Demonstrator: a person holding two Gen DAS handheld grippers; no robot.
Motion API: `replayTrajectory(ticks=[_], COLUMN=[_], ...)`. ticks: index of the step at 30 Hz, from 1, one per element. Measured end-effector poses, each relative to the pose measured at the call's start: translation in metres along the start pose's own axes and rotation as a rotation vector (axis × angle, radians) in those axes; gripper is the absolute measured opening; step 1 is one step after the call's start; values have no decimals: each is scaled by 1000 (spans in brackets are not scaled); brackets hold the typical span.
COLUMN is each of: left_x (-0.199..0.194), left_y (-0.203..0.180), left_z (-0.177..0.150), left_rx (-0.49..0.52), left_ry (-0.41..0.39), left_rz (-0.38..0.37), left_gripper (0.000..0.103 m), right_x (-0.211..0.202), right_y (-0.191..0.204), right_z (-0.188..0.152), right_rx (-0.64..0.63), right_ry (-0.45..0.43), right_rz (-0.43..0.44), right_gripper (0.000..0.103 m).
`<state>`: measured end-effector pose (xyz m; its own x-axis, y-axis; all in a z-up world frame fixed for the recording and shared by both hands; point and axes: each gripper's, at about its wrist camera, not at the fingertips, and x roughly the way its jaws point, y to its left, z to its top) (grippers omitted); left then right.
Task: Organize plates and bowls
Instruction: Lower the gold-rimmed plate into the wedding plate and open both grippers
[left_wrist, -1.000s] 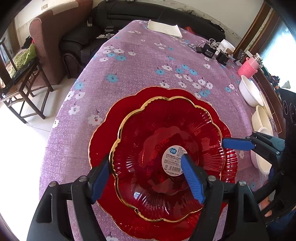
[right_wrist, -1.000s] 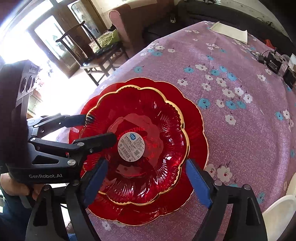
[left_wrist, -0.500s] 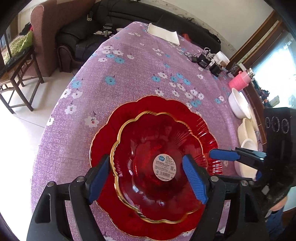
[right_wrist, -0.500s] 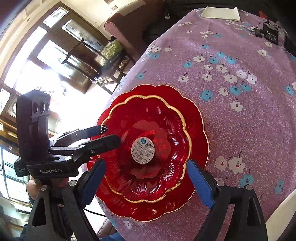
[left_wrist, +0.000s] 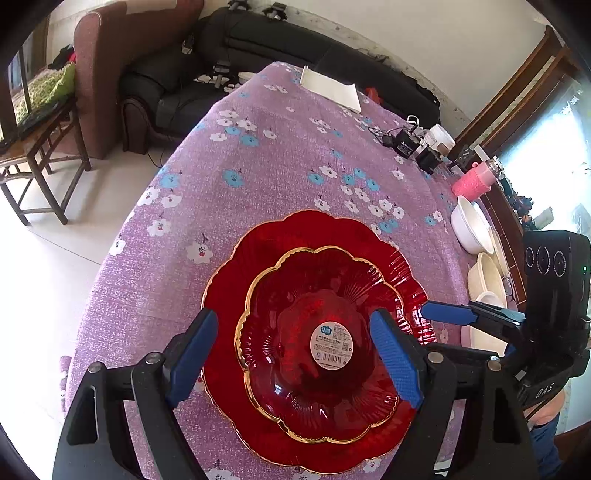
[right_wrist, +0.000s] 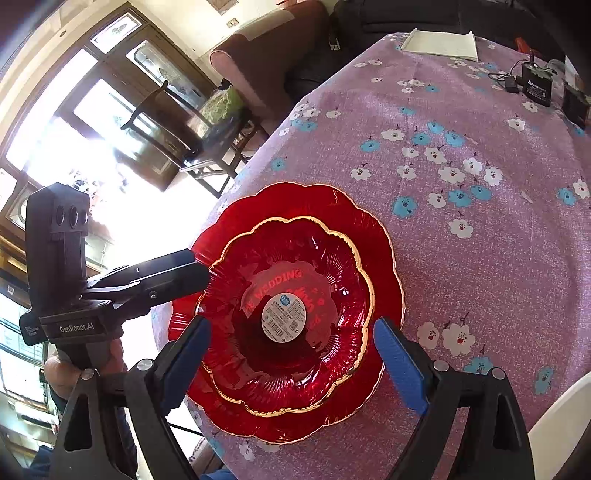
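A smaller red glass plate with a gold rim (left_wrist: 325, 332) (right_wrist: 288, 314) sits stacked inside a larger red scalloped plate (left_wrist: 258, 251) (right_wrist: 373, 236) on the purple flowered tablecloth. A round white sticker (left_wrist: 331, 341) marks its centre. My left gripper (left_wrist: 291, 354) is open and empty, raised above the stack. My right gripper (right_wrist: 291, 358) is open and empty, also above the stack. The right gripper shows at the right of the left wrist view (left_wrist: 443, 314); the left one shows at the left of the right wrist view (right_wrist: 184, 273). White bowls (left_wrist: 471, 225) stand at the table's right edge.
A pink cup (left_wrist: 471, 182), black chargers with cables (left_wrist: 410, 146) and a white folded cloth (left_wrist: 328, 88) lie at the table's far end. A white bowl rim (right_wrist: 557, 435) is close at the right. A wooden chair (right_wrist: 184, 129) and sofa (left_wrist: 295, 48) stand beyond the table.
Both grippers have pulled back and risen from the red plates, which now look smaller. The smaller plate stays resting inside the larger one.
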<state>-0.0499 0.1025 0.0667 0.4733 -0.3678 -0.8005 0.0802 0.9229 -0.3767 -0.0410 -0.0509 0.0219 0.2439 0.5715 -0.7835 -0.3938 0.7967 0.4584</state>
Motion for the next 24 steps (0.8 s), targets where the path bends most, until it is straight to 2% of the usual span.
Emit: replayTrajectory(ticks=[7, 12, 15, 18, 24], left_x=[-12, -14, -4, 5, 19], left_y=[-1, -4, -11, -12, -18], left_z=[-10, -29, -39, -34, -10], left_rx=[-17, -34, -5, -5, -1], left_ry=[-97, -198, -257, -255, -274], left_rz=[-3, 2, 34, -1, -1], left_gripper=[84, 84, 84, 84, 84], right_x=[-7, -27, -39, -46, -65], right_y=[2, 2, -3, -9, -16], right_z=[-9, -22, -33, -39, -51], right_rx=[-16, -30, -17, 4, 16], right_ry=[-42, -151, -197, -214, -262], right_rz=[-4, -39, -6, 4, -18], right_gripper=[93, 93, 93, 93, 93])
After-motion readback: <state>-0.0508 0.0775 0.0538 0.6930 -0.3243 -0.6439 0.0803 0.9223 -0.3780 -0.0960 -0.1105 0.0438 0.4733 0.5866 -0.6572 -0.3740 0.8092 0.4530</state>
